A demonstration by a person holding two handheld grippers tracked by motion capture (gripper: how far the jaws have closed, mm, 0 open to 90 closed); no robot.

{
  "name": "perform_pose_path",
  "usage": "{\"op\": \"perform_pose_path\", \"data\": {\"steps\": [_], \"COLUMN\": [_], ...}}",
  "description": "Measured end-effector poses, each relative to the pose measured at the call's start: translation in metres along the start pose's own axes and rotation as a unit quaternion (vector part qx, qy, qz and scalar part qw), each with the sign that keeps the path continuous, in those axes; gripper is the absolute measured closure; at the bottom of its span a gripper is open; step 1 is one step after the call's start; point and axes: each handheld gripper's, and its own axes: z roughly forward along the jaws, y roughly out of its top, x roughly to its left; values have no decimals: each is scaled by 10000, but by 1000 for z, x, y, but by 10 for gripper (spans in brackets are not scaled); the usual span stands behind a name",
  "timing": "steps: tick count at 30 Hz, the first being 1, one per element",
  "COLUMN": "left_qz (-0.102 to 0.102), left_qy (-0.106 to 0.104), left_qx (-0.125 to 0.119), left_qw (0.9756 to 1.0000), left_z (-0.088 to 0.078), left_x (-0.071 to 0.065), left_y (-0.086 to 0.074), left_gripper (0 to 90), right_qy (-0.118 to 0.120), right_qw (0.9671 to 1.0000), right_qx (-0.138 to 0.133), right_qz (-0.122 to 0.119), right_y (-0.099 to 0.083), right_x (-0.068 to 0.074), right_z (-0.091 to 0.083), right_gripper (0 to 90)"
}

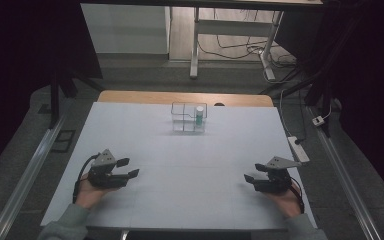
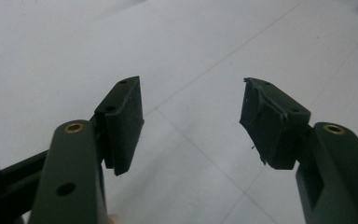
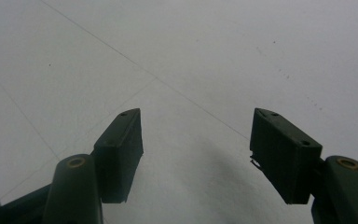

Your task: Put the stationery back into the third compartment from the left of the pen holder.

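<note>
Far across the table [image 1: 130, 130] from your grippers sits the clear rack [image 1: 188, 118], white bottle [image 1: 199, 115] in its right compartment. Left gripper [image 1: 128, 168] and right gripper [image 1: 253, 173] rest near you, well apart, jaws spread, empty. Dim room beyond.

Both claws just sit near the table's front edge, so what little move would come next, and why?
Probably the right gripper reaches forward toward the small bottle in the clear box. Both grippers are open and empty, far from it, and the bottle stands on the box's right side.
</note>
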Motion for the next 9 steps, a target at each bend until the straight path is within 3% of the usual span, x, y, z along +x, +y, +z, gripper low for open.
{"op": "perform_pose_path", "data": {"steps": [9], "left_qz": [1], "left_qy": [40], "left_qx": [111], "left_qw": [9999], "left_z": [2], "left_x": [0], "left_y": [-3], "left_gripper": [335], "right_qy": [-59], "right_qw": [9999], "right_qx": [-99], "right_qz": [-42], "right_y": [1], "right_x": [1], "right_z": [-2], "right_gripper": [322]}}
